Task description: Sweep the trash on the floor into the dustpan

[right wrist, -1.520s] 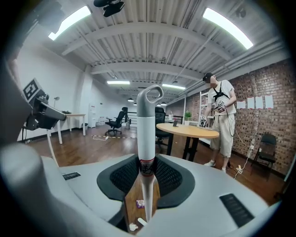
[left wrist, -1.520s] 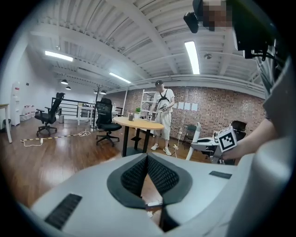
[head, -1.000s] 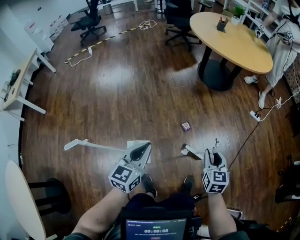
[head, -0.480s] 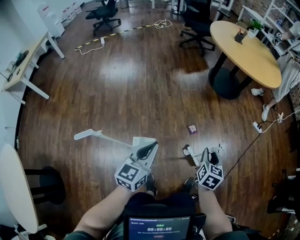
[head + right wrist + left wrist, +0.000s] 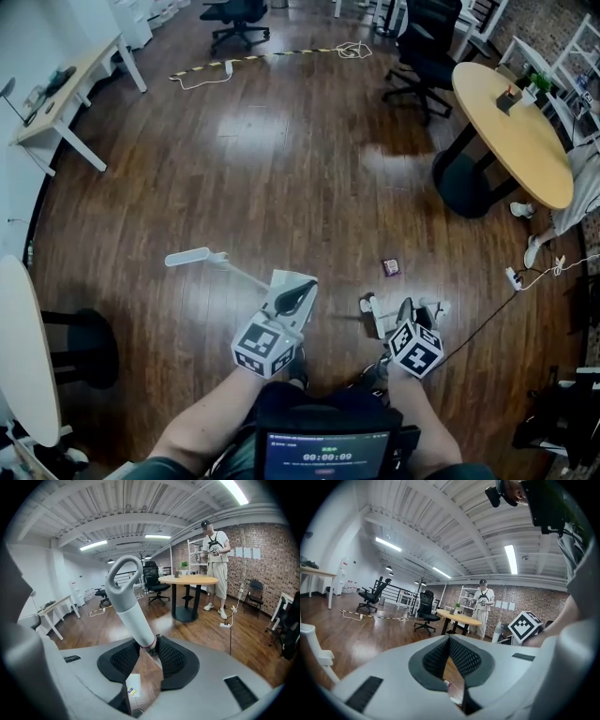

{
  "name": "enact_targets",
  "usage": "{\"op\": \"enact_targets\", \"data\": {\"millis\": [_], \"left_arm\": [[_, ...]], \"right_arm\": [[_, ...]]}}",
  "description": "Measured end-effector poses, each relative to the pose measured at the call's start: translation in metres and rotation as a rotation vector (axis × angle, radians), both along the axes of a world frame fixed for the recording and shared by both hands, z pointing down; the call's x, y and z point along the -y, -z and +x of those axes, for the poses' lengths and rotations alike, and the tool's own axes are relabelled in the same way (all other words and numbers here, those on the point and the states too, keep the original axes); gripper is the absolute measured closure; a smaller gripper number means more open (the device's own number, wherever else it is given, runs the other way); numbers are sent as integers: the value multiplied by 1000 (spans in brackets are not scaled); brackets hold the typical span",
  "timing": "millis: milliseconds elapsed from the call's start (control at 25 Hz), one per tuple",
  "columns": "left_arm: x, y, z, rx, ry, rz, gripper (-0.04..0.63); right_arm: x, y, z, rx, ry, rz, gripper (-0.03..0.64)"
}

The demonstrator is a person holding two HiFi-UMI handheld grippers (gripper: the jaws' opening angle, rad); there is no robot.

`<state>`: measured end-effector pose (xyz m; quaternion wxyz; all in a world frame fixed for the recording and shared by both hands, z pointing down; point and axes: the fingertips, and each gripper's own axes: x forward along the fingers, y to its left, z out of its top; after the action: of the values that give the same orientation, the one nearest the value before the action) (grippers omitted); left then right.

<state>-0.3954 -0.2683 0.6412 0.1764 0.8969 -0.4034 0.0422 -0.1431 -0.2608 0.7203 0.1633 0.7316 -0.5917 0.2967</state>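
Trash, one small purple square wrapper, lies on dark wooden floor just ahead of right gripper, slightly to its left. That gripper is nearer & is clenched on light-grey broom handle w/ loop end. Left gripper has jaws closed together, nothing seen btwn them. White long-handled plastic dustpan lies to its left, long axis running left & away, so sweep prob. must go leftward.
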Motion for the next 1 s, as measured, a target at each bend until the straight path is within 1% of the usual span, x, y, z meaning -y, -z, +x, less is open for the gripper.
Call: {"op": "enact_targets", "data": {"millis": [120,200,400,640,840,920,1000], "left_arm": [[3,4,-38,-9,12,-3,583],[4,2,-54,-15,25,-4,583],[6,-2,-83,-22,75,-26,583],[12,-25,-119,11,128,-60,582],[12,-30,-131,22,152,-80,583],[11,-31,-130,25,153,-79,582],[11,-28,-128,19,150,-79,581]], "right_arm": [[6,6,-54,24,42,-14,471],[11,7,-81,33,72,-15,471],[25,15,-134,81,119,-27,468],[45,14,-212,179,207,-47,462],[54,28,-247,252,250,-30,462],[55,31,-248,259,257,-17,466],[53,37,-240,278,233,-9,469]]}}
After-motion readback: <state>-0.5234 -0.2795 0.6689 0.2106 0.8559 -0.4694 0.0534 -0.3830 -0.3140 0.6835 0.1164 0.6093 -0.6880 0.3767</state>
